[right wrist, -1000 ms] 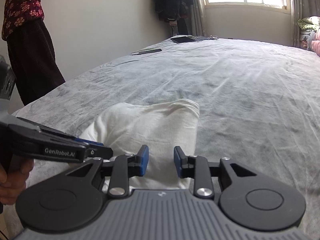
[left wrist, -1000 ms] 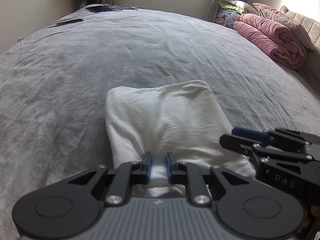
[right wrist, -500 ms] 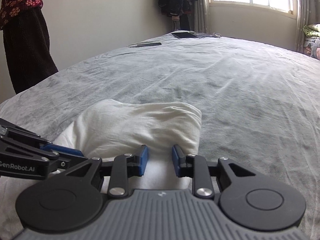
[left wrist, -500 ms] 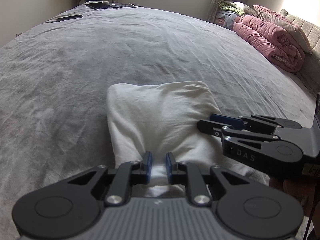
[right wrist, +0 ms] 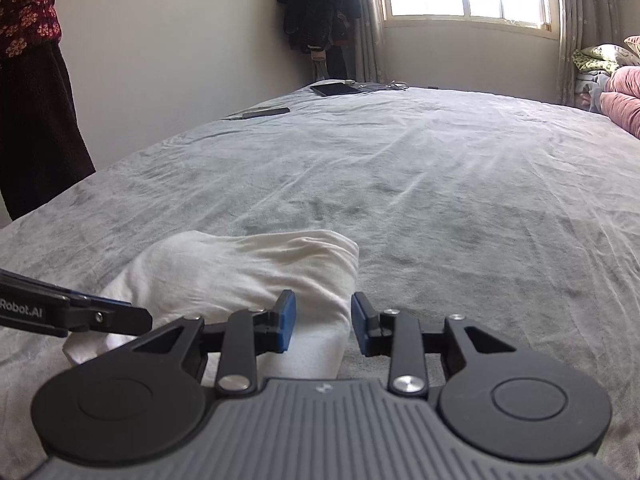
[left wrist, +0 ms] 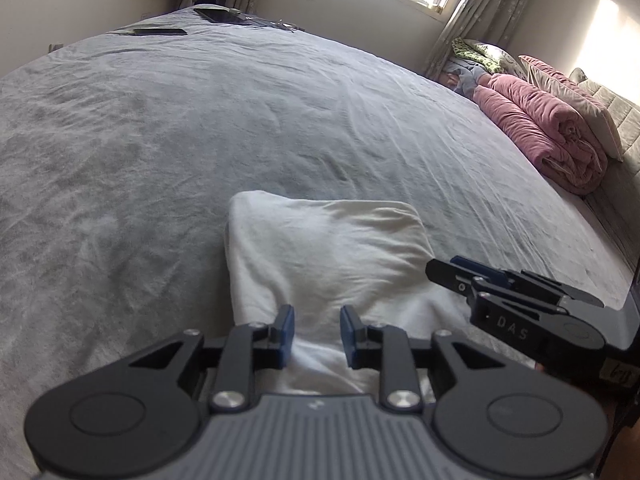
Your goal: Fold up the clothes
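Observation:
A white garment [left wrist: 328, 248] lies folded into a thick, puffy rectangle on the grey bedspread [left wrist: 180, 120]. My left gripper [left wrist: 317, 334] is at its near edge, open, and white cloth shows in the gap between the blue pads. From the side, the right gripper [left wrist: 452, 270] reaches over the garment's right edge. In the right wrist view the garment [right wrist: 248, 268] runs to the left. My right gripper [right wrist: 323, 326] is open at its near right corner, with cloth behind the left pad. The left gripper's tip [right wrist: 136, 316] enters from the left.
A rolled pink quilt [left wrist: 552, 128] and pillows line the bed's right side. A tablet [left wrist: 224, 16] and a dark flat device [left wrist: 160, 32] lie at the far end. A person [right wrist: 32, 100] stands beside the bed's left edge. Dark clothes [right wrist: 316, 12] hang in the corner.
My left gripper's pads have spread apart and loosened from the cloth they pinched. The right gripper has drawn back toward the garment's near right corner and widened slightly.

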Demonstrator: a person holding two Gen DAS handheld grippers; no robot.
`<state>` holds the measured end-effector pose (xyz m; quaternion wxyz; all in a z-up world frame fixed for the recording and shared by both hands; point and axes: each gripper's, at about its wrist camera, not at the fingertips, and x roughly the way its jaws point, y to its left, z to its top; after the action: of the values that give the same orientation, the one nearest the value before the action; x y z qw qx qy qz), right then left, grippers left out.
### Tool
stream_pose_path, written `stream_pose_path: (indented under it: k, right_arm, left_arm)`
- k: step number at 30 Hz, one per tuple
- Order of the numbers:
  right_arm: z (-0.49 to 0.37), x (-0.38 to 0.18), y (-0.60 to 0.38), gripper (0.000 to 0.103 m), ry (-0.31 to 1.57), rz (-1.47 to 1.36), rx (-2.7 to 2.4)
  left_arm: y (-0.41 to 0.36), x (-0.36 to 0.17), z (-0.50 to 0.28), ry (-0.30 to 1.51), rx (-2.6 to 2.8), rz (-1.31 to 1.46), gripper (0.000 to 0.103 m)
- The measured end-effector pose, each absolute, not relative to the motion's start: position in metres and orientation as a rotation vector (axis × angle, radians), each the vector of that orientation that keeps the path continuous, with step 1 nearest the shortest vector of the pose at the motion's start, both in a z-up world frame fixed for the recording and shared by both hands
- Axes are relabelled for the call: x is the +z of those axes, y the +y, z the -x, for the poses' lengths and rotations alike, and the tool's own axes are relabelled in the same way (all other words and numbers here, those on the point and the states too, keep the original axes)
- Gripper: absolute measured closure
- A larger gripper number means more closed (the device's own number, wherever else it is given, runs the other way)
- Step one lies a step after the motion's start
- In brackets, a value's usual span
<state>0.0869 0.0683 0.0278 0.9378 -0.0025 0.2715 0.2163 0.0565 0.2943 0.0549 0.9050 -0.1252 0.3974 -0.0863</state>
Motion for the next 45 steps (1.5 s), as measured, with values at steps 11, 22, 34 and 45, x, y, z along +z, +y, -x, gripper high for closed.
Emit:
stream_pose_path:
  k: [11,22,34,45]
  right_arm:
    - [-0.116,0.023,0.088,0.068,0.587,0.039,0.528]
    - [-0.152,0.009,0.068,0.065,0.671,-0.083,0.422]
    - [-0.146,0.012,0.045,0.068,0.643,-0.11,0.28]
    - [-0.094,0.025,0.047,0.067,0.573,-0.198,0.408]
  left_arm:
    - [0.297,0.054,-0.057,0.836,-0.15,0.283,0.078]
    - [0.299,0.052,-0.059,0.856,-0.15,0.265,0.078]
    - [0.301,0.053,-0.055,0.852,-0.144,0.259,0.078]
    - [0.315,0.063,-0.052,0.758,-0.116,0.362,0.078]
